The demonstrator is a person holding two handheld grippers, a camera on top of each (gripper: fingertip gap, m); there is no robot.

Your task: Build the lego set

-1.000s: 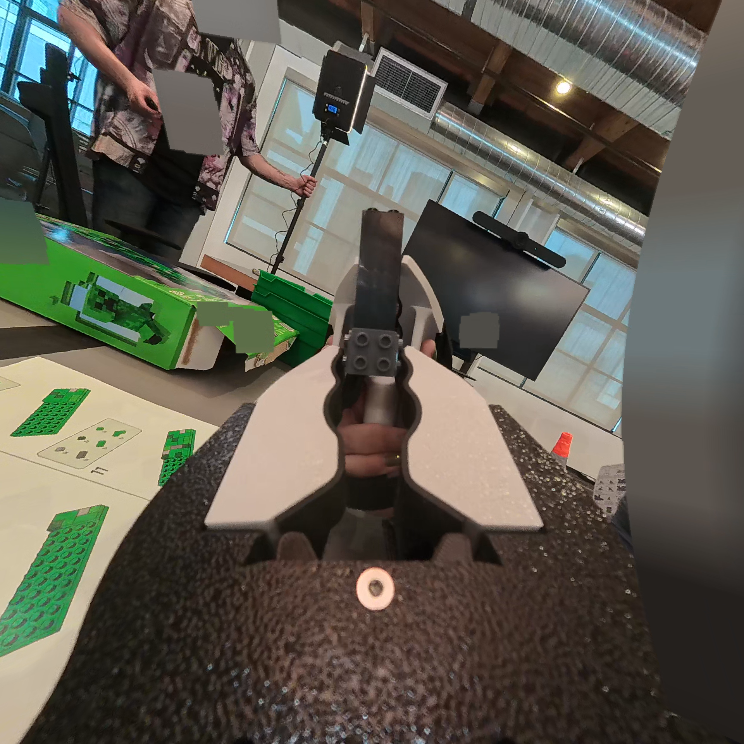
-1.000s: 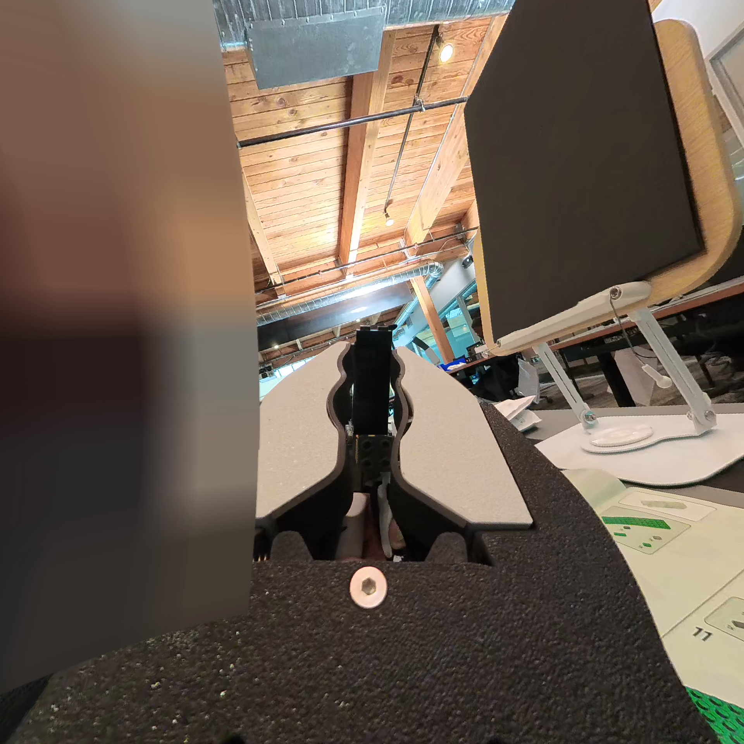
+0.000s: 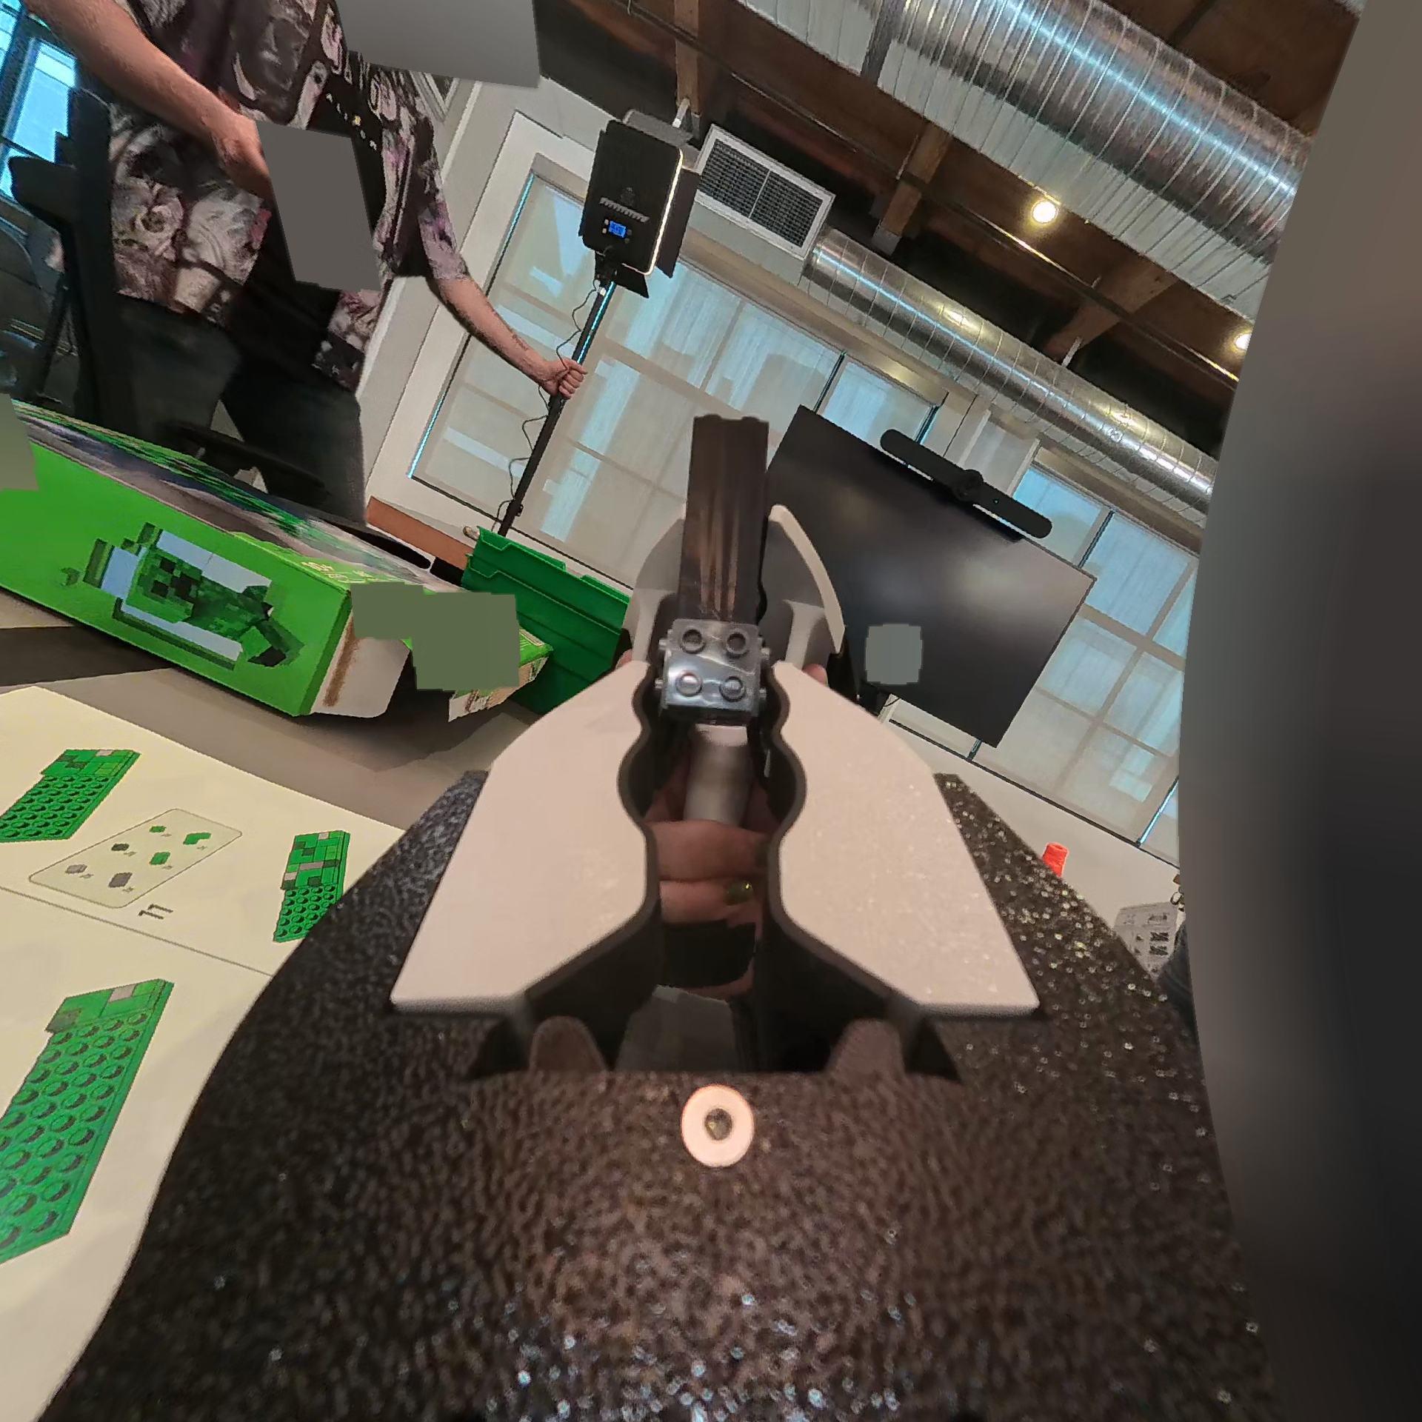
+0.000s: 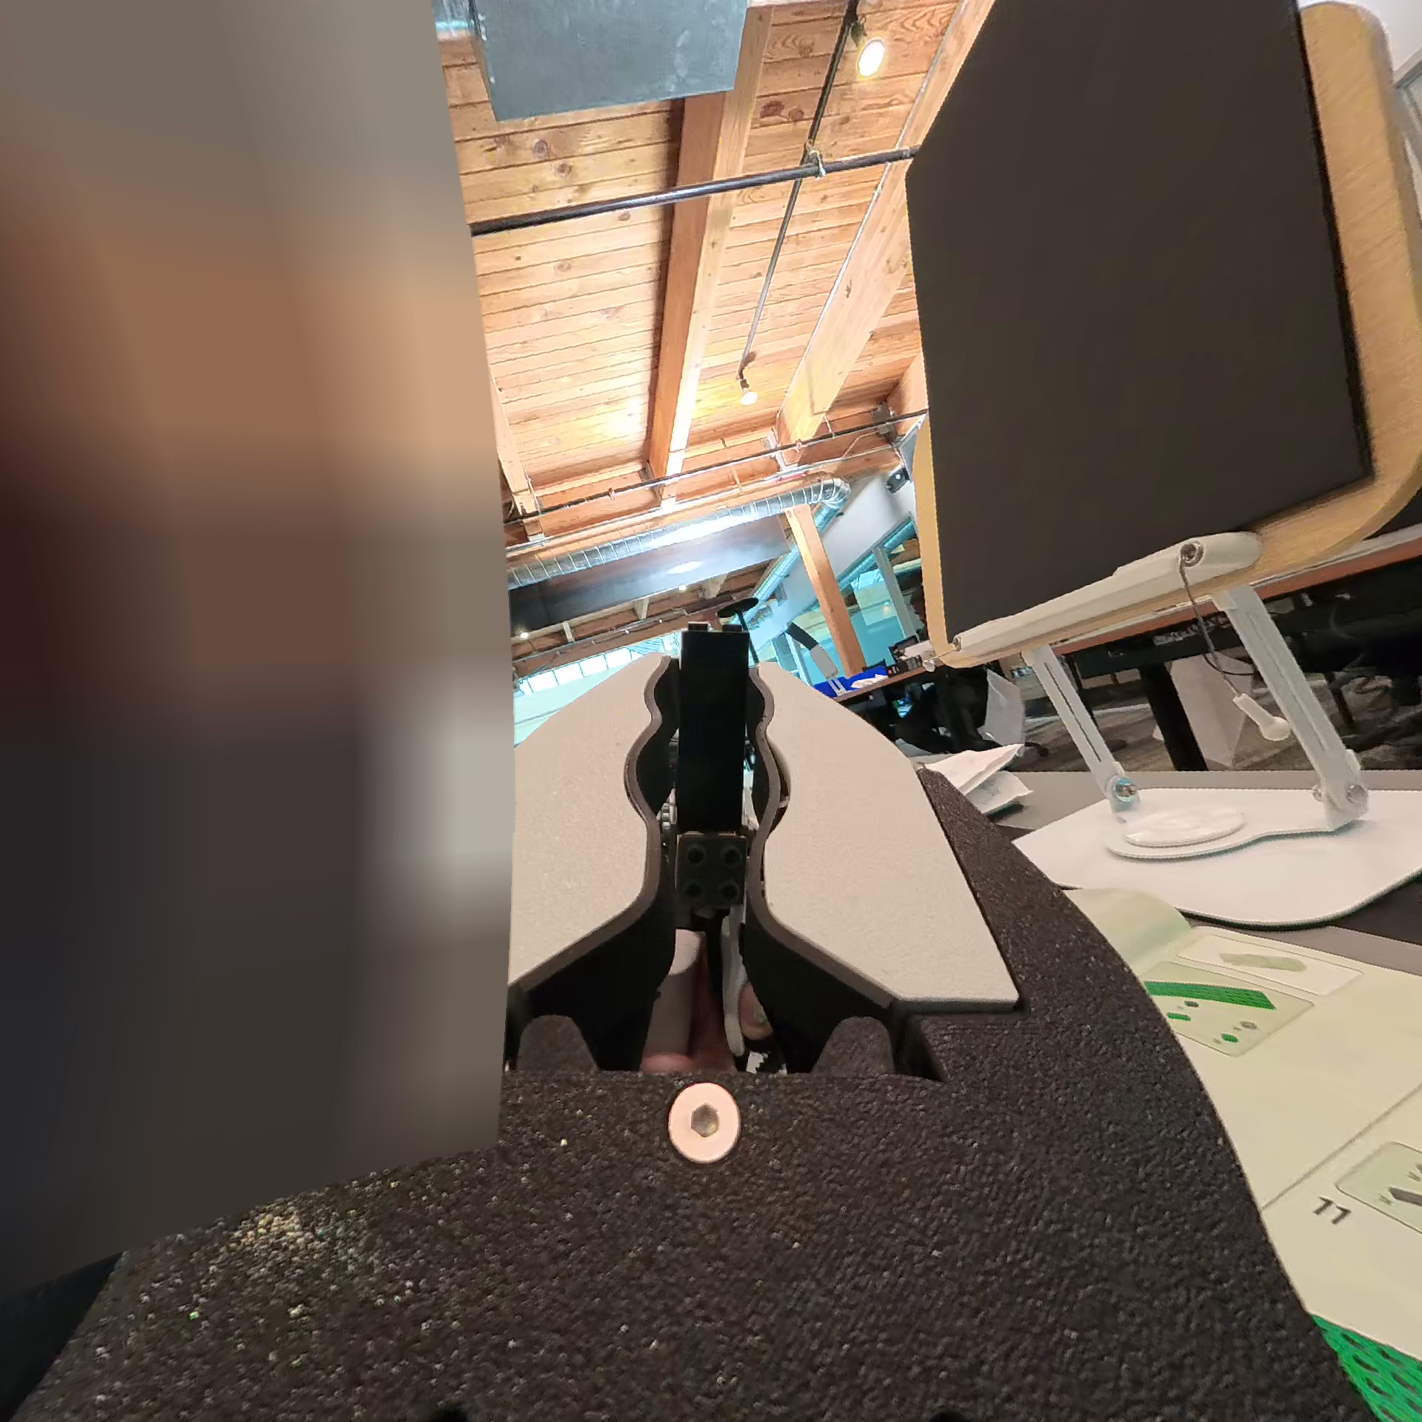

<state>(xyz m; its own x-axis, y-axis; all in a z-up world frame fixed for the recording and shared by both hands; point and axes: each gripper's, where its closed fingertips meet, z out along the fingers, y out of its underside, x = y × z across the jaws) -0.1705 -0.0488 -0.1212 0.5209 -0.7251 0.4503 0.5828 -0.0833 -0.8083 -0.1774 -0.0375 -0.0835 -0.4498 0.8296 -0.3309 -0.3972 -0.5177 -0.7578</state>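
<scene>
Left gripper [image 3: 712,677] grasps grey brick [image 3: 712,671]; right gripper [image 4: 712,739] seemingly clamps black piece [image 4: 712,739] (backlit).

We see glossy grey plastic on the studded brick [image 3: 714,671], matt grainy pads on the left claw [image 3: 712,739], ribbed shiny metal ducting [image 3: 1077,138], and planked ceiling wood [image 4: 585,323].

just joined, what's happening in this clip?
A person is mid Lego build with two handheld grippers raised off the table. The left gripper is shut on a small grey brick; the right gripper is shut on a long black piece. The two meet tip to tip, apparently being joined. The instruction sheet and green set box lie on the table below.
</scene>
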